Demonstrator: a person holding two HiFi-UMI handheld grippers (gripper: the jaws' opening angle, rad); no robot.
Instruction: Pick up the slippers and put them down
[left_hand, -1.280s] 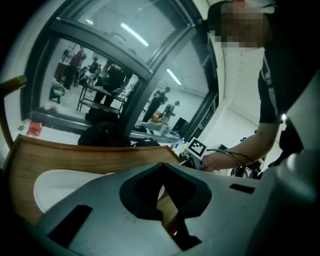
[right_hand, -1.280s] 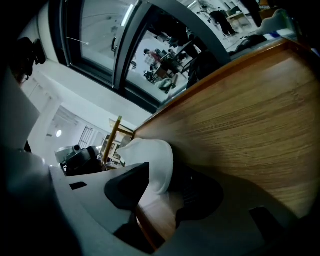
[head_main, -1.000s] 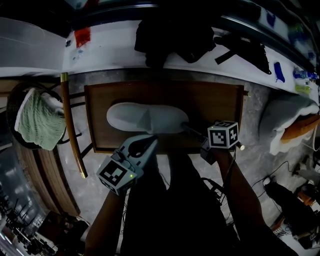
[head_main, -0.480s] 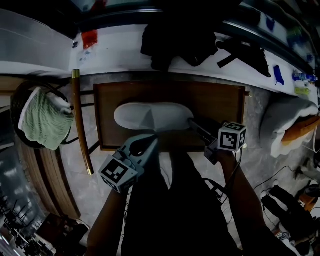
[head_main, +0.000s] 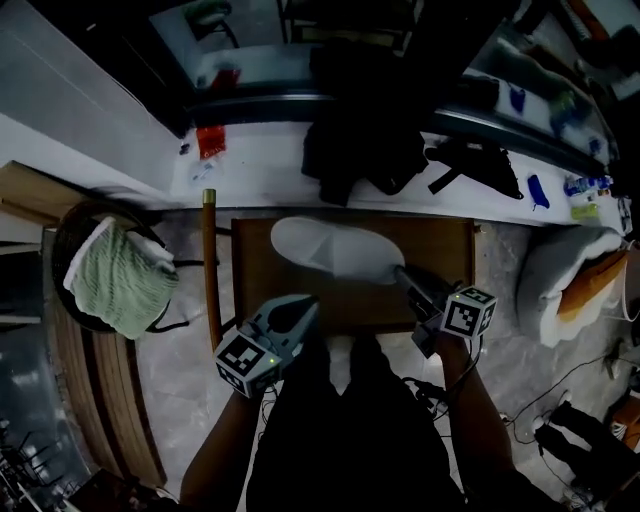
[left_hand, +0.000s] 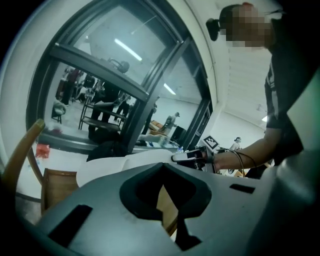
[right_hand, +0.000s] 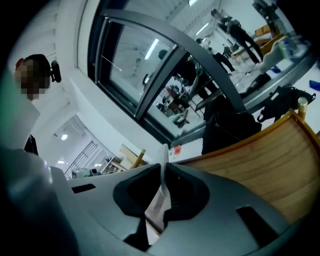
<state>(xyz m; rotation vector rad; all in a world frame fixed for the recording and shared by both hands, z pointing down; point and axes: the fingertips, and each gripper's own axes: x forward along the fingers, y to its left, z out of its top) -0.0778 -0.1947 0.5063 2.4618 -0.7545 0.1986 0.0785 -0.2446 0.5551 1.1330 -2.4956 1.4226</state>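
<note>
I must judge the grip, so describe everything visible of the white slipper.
The white slipper looks soft and fabric-like, long with rounded ends. It lies slanted over the wooden table, its right end nearer the person in the head view. The right gripper has just been closing; its fingers pinch the thin rim at that end. Whether it rests on the table is unclear.

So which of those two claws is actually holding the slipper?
The right claw: its jaws have just been closing and now pinch the thin edge of the white slipper. The left claw is shut on nothing, short of the slipper.
</note>
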